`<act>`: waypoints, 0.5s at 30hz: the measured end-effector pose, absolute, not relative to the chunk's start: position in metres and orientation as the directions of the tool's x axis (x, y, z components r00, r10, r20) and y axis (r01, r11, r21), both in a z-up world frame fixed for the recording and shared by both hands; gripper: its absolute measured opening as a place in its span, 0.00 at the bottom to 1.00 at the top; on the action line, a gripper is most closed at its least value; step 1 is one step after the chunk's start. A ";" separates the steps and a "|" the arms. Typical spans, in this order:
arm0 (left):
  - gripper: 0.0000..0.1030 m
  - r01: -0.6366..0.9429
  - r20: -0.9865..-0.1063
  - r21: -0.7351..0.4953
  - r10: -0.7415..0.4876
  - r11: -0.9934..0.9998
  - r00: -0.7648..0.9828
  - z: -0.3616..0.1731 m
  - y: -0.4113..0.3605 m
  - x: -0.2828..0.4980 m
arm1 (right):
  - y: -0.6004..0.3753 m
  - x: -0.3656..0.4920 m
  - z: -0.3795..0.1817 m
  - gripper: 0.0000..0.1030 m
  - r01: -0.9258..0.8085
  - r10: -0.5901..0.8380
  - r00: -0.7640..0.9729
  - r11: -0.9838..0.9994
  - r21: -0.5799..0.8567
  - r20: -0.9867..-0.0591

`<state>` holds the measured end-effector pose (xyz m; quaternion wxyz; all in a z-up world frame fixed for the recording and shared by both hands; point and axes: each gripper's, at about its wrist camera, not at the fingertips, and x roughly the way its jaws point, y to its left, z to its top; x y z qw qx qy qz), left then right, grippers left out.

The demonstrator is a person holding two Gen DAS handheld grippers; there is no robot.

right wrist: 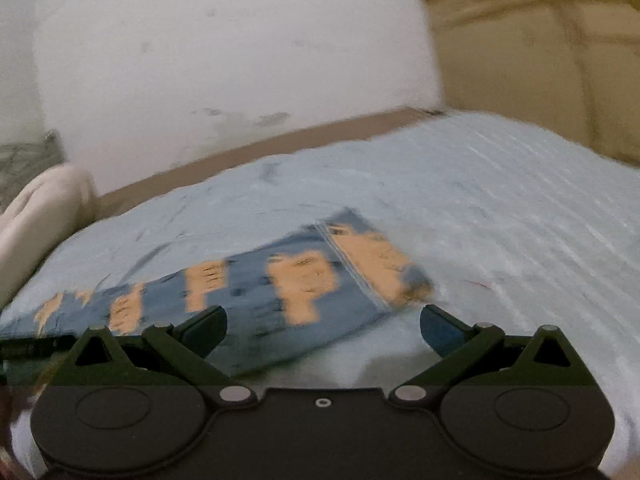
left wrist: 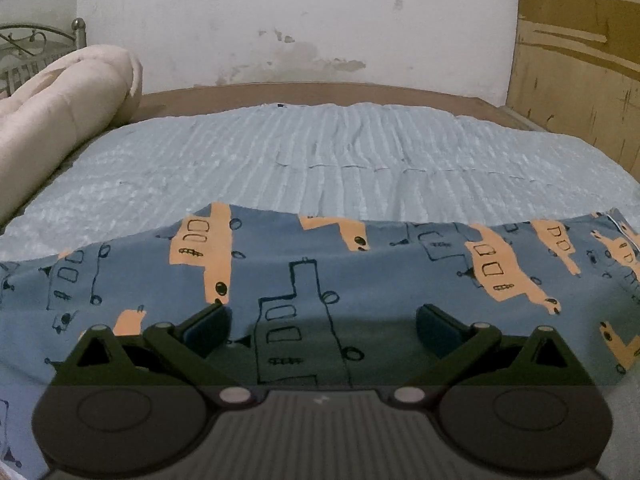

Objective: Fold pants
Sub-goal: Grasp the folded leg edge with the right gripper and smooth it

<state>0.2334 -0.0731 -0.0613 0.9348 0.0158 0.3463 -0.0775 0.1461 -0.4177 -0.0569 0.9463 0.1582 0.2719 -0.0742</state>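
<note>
Your left tongs are spread wide, gripping nothing, and the pants lie flat on the bed right between and ahead of their tips. Your right tongs gape open too, empty; the pants' hem end sits just ahead of them, leg running off to their left, though that view is blurred
</note>
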 end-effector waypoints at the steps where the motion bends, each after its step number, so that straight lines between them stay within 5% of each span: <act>1: 0.99 0.159 -0.650 -0.022 -0.135 0.987 0.748 -0.062 -0.073 0.233 | -0.424 0.146 -0.059 0.99 0.242 -0.052 0.837 0.928 0.283 -0.545; 10: 0.99 0.166 -0.639 0.001 -0.127 0.986 0.759 -0.068 -0.076 0.233 | -0.450 0.171 -0.072 0.90 0.294 -0.043 0.838 0.875 0.384 -0.545; 15: 1.00 0.168 -0.634 0.011 -0.123 0.986 0.764 -0.069 -0.077 0.232 | -0.444 0.172 -0.070 0.88 0.287 -0.081 0.849 0.901 0.325 -0.523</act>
